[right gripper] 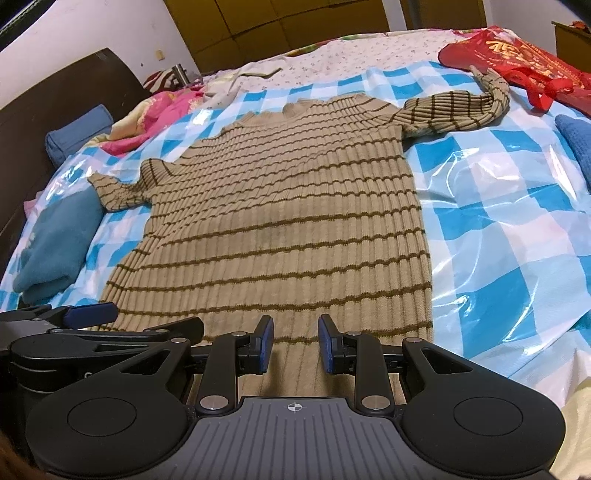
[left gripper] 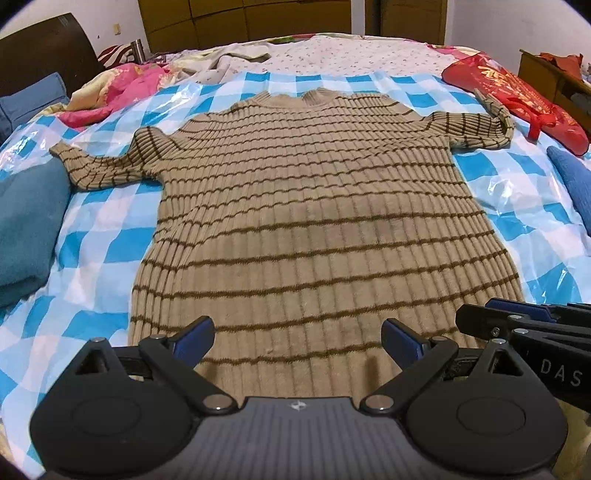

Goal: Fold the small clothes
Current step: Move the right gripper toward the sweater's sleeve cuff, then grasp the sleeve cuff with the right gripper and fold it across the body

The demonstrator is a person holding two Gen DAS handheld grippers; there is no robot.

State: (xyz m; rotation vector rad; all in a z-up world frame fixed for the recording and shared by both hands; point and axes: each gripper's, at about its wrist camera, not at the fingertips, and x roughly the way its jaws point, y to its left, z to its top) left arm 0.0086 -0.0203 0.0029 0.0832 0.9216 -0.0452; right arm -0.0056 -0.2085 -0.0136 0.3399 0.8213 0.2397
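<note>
A tan ribbed sweater with dark brown stripes (left gripper: pixel 314 221) lies flat on a blue-and-white checked plastic sheet (left gripper: pixel 110 236), collar far, hem near, both sleeves spread out. It also shows in the right wrist view (right gripper: pixel 288 229). My left gripper (left gripper: pixel 297 339) is wide open just above the hem, holding nothing. My right gripper (right gripper: pixel 295 343) is open with a narrower gap, over the hem near its right side, holding nothing. The right gripper also shows in the left wrist view (left gripper: pixel 524 321), and the left gripper in the right wrist view (right gripper: pixel 92 321).
A teal folded cloth (left gripper: pixel 26 229) lies left of the sweater and a blue one (left gripper: pixel 572 177) at the right. A red bag (left gripper: pixel 513 96) touches the right sleeve end. Pink bedding (left gripper: pixel 110 88), a dark headboard (left gripper: pixel 44 48) and wooden cabinets (left gripper: pixel 243 18) lie beyond.
</note>
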